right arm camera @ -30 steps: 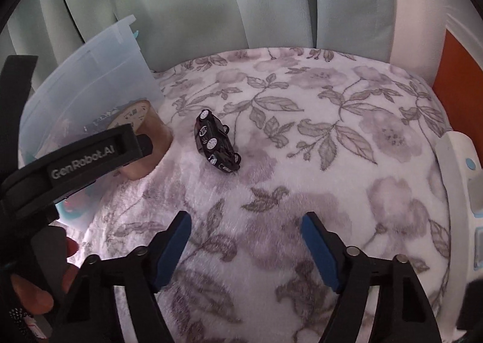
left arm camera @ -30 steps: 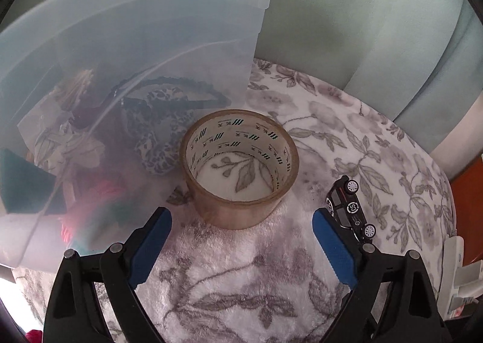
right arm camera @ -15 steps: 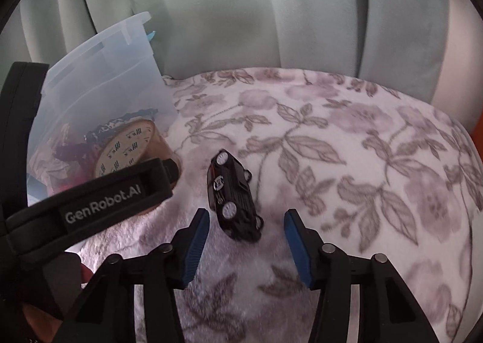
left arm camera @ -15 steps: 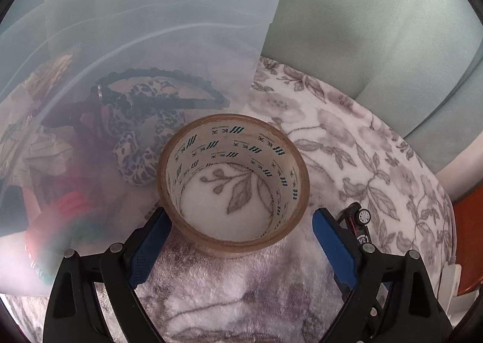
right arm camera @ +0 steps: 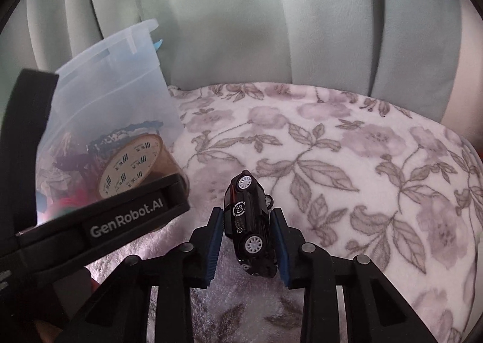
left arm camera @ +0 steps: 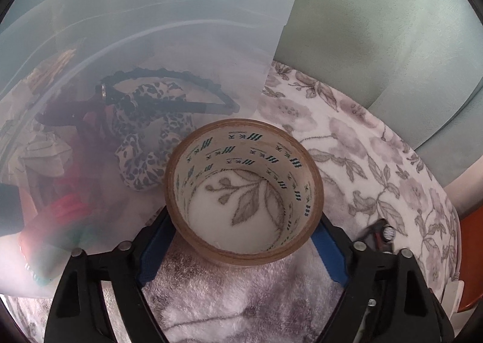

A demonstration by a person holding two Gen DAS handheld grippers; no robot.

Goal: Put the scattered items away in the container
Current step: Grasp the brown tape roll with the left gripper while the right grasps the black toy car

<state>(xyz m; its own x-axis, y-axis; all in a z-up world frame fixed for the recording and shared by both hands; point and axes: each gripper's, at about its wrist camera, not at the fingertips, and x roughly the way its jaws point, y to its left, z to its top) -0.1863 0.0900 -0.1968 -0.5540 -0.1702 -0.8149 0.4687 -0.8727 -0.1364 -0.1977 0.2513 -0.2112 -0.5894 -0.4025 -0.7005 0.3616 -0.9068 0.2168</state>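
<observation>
A brown tape roll (left arm camera: pixel 241 252) stands on end on the floral blanket, right against the clear plastic container (left arm camera: pixel 151 26). My left gripper (left arm camera: pixel 243 222) straddles the roll. Its jaws are closing, and both blue pads (left arm camera: pixel 157 240) meet the roll's outer wall. A black toy car (right arm camera: pixel 247 222) lies on its side between the pads of my right gripper (right arm camera: pixel 247 211). Those jaws are closing too, with the pads against the car. The car's wheel (left arm camera: pixel 388 233) shows beside my left gripper's right finger. From the right wrist view the roll (right arm camera: pixel 129 168) and container (right arm camera: pixel 120 86) sit at the left.
Inside the container lie a leopard-print scrunchie (left arm camera: pixel 145 144), a black headband (left arm camera: pixel 169 77) and something red (left arm camera: pixel 69 207). The left tool's black housing (right arm camera: pixel 120 222) crosses the right wrist view. Pale green curtains (right arm camera: pixel 271 26) hang behind the blanket (right arm camera: pixel 362 162). An orange surface (left arm camera: pixel 471 267) borders the right.
Both grippers moved forward onto their objects. The left jaws narrowed onto the tape roll. The right jaws closed in from wide apart to the toy car's sides.
</observation>
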